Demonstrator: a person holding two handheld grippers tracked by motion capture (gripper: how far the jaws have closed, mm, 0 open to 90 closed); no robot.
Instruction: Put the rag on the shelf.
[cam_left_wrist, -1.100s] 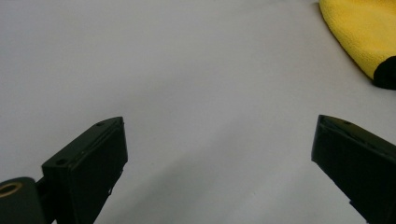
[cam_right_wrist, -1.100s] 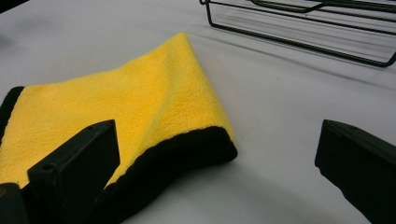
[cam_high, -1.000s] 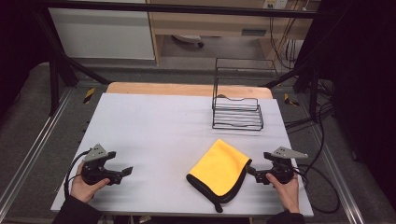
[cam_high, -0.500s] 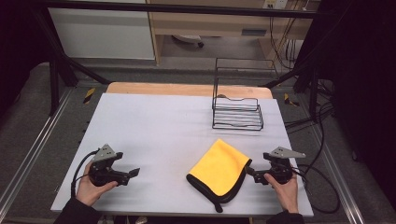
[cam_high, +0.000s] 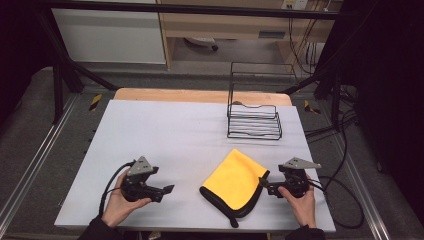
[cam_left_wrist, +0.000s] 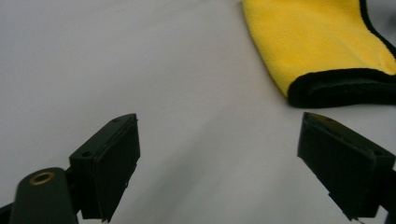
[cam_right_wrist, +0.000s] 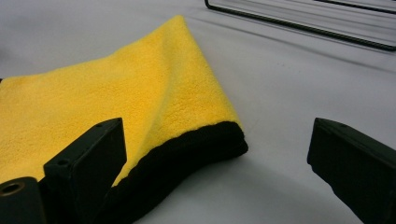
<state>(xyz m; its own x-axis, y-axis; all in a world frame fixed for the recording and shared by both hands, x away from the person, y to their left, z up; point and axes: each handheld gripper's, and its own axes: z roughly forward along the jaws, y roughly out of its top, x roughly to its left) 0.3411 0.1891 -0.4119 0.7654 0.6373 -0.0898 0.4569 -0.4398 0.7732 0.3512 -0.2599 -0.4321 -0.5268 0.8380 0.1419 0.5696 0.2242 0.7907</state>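
Looking along the right gripper (cam_right_wrist: 219, 172), its two black jaws stand wide apart with nothing between them but the pale table (cam_right_wrist: 289, 93) surface. A folded yellow cloth (cam_right_wrist: 107, 98) with a black border lies on the table, its near corner reaching into the gap between the jaws, close to the left jaw. Beyond it, thin black wires of a rack (cam_right_wrist: 299, 25) cross the top
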